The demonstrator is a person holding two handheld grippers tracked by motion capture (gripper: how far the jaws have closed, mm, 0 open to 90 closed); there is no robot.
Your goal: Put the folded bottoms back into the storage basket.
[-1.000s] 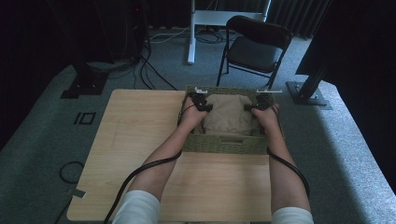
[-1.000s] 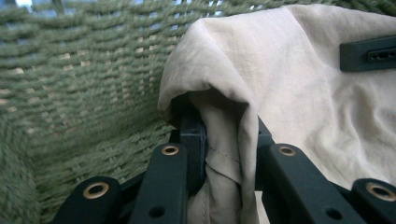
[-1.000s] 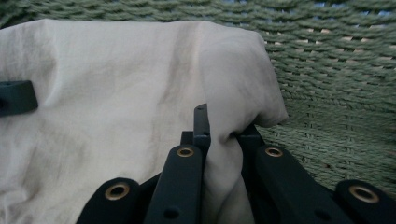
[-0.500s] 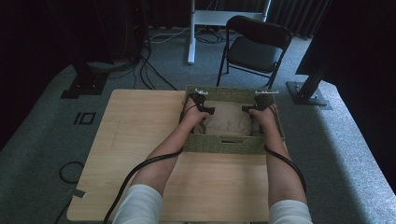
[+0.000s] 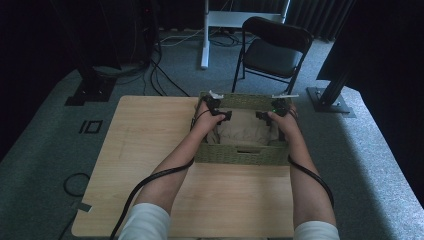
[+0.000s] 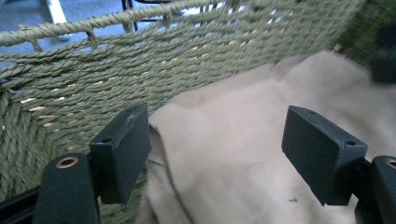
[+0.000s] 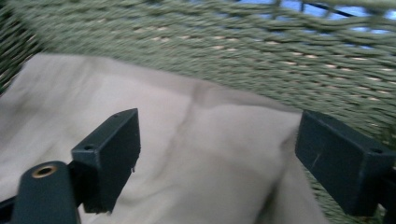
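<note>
A green woven basket (image 5: 240,155) stands at the far middle of the wooden table. A beige cloth (image 5: 245,131) lies inside it. My left gripper (image 5: 220,116) is at the basket's left end, over the cloth's left edge. My right gripper (image 5: 265,116) is at the right end. In the left gripper view the jaws (image 6: 219,149) stand wide apart above the cloth (image 6: 243,140), close to the basket wall (image 6: 93,70). In the right gripper view the jaws (image 7: 224,154) are also spread over the cloth (image 7: 201,140). Both pairs have just been opening, and neither pinches anything.
The light wooden table (image 5: 145,150) has bare surface left of and in front of the basket. A black folding chair (image 5: 272,50) stands just beyond the table's far edge. Cables (image 5: 150,70) and black stand bases (image 5: 92,90) lie on the grey carpet.
The cloth, earlier mounded high between the two grippers, has sunk lower into the basket. Both grippers have let go of it and their jaws have spread.
</note>
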